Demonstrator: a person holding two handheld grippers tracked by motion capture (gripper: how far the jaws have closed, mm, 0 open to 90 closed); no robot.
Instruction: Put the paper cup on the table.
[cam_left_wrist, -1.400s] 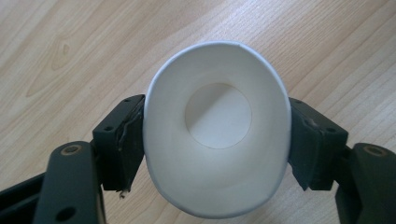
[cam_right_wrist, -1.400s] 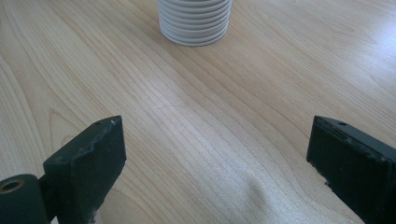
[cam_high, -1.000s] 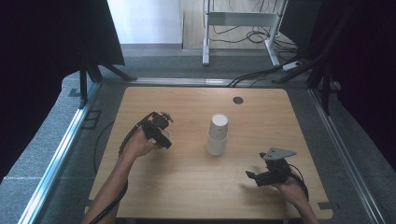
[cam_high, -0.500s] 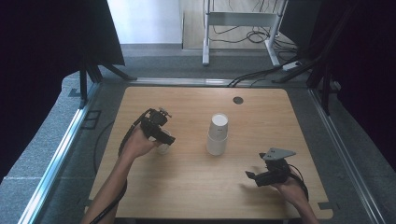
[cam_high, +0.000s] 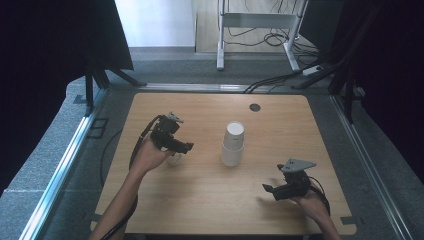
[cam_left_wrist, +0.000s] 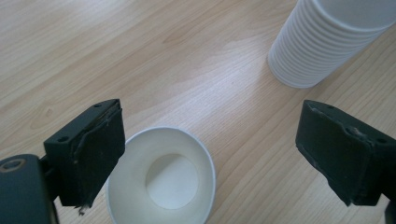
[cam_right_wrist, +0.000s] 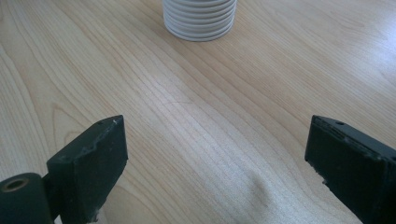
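Observation:
A single white paper cup stands upright on the wooden table, seen in the high view as the cup just under the left hand. My left gripper hovers over it, and its jaws have just been opening. In the left gripper view, the gripper stands wide with the cup low between the jaws, neither pad pressing on it. A tall stack of white cups stands mid-table, to the right of the gripper. My right gripper rests open near the front right, pointing toward the stack, nothing between its jaws.
A small black round cap sits in the table near its far edge. Cables trail from both grippers off the front and left edges. Dark curtains stand at both sides, and a metal frame stands on the floor behind.
The left gripper has lifted a little and its jaws have spread, leaving the single cup standing on the table beneath it. The right gripper and the stack have not moved.

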